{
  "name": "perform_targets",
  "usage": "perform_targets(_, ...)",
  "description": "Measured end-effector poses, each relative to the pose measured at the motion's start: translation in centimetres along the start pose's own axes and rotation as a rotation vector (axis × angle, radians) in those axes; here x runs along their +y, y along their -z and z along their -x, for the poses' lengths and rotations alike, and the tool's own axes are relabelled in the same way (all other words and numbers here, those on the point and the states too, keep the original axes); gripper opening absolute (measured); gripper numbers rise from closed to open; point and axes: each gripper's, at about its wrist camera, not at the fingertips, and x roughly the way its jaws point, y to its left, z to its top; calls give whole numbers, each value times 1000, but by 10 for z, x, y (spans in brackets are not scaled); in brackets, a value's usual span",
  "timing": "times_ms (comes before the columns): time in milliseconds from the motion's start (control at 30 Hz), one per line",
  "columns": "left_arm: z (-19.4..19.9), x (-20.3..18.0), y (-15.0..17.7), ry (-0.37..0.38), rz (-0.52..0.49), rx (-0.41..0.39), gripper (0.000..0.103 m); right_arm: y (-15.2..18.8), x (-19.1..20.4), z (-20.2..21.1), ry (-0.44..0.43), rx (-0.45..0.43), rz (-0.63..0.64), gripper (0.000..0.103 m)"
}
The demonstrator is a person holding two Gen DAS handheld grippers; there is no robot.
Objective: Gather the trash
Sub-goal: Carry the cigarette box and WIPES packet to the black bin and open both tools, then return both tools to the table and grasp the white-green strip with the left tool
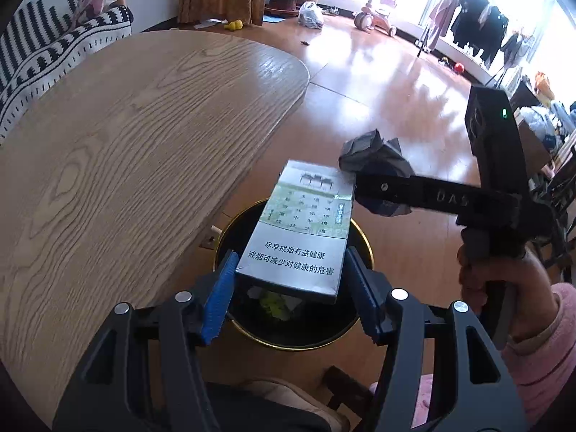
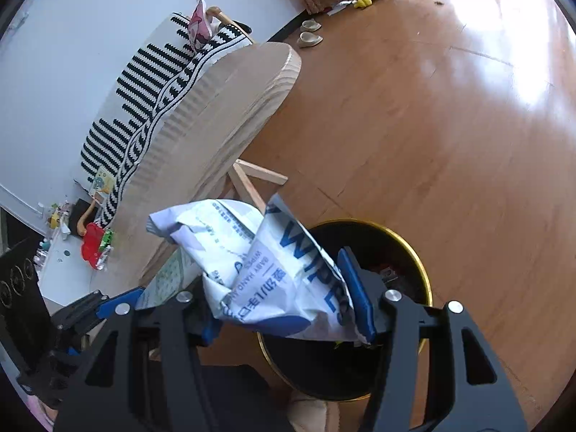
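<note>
Now the left hand-held gripper (image 1: 289,288) pinches a cigarette pack (image 1: 300,226) directly above the bin (image 1: 354,334). The right hand-held gripper (image 2: 284,297) pinches a crumpled wipes bag (image 2: 273,270), also above the bin, beside the table (image 1: 136,136). The step is dropping; next, I think, both must spread their jaws.

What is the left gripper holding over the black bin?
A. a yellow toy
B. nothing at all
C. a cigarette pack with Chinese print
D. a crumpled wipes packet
C: the left gripper is clamped on a cigarette pack with Chinese warning text, held above the black gold-rimmed bin; the crumpled wipes packet is in the right gripper instead.
</note>
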Motion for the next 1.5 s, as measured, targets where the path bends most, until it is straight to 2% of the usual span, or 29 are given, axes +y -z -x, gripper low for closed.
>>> perform_targets(33,-1,-2,-1,-3,-3,5,64,-1,-3,0,-5,8,-27,68)
perform_targets(67,-1,-3,0,1,-9,14,80,-4,-7,1,-5,14,-55,85)
perform_targets(133,2,-5,2,-13,-26,2,96,-8,-16,7,-26,-3,-105,92)
perform_targets(233,18,-8,2,-48,-77,-48,96,-10,-18,12,13,-26,-114,95)
perform_targets(333,47,1,-7,-75,-66,-117,96,-12,-13,18,101,-68,-102,96)
perform_targets(400,77,20,-13,-105,-47,-181,96,-13,-6,22,160,-103,-64,96)
perform_targets(500,119,58,-6,-194,-6,-269,97,-17,11,24,208,-128,10,96)
perform_targets(533,131,75,-1,-231,23,-294,97,-19,15,24,217,-132,34,96)
perform_targets(633,168,152,33,-372,200,-354,97,-25,34,19,226,-130,88,96)
perform_targets(767,187,240,88,-474,418,-330,97,-39,75,4,183,-115,131,96)
perform_targets(867,187,315,134,-542,628,-298,97,-49,128,-8,139,-112,232,96)
perform_targets(900,186,331,143,-549,676,-291,97,-51,146,-12,126,-111,263,96)
perform_targets(933,185,355,156,-535,768,-282,97,-52,159,-15,113,-108,285,96)
perform_targets(967,187,372,156,-509,821,-288,97,-53,174,-19,96,-103,310,96)
perform_targets(1033,190,396,167,-470,877,-323,97,-52,209,-31,53,-87,363,96)
perform_targets(1133,185,428,169,-488,840,-287,97,-49,262,-55,-27,-33,434,96)
perform_targets(1200,176,450,173,-450,811,-253,97,-47,297,-80,-53,78,526,96)
perform_targets(1267,170,464,168,-429,778,-237,97,-45,323,-98,-75,81,570,96)
perform_targets(1367,165,482,162,-439,679,-233,97,-44,359,-131,-91,87,629,96)
perform_targets(1433,164,485,159,-438,620,-234,97,-40,377,-152,-68,56,647,96)
perform_targets(1500,158,493,156,-415,569,-216,96,-30,389,-170,-52,76,673,96)
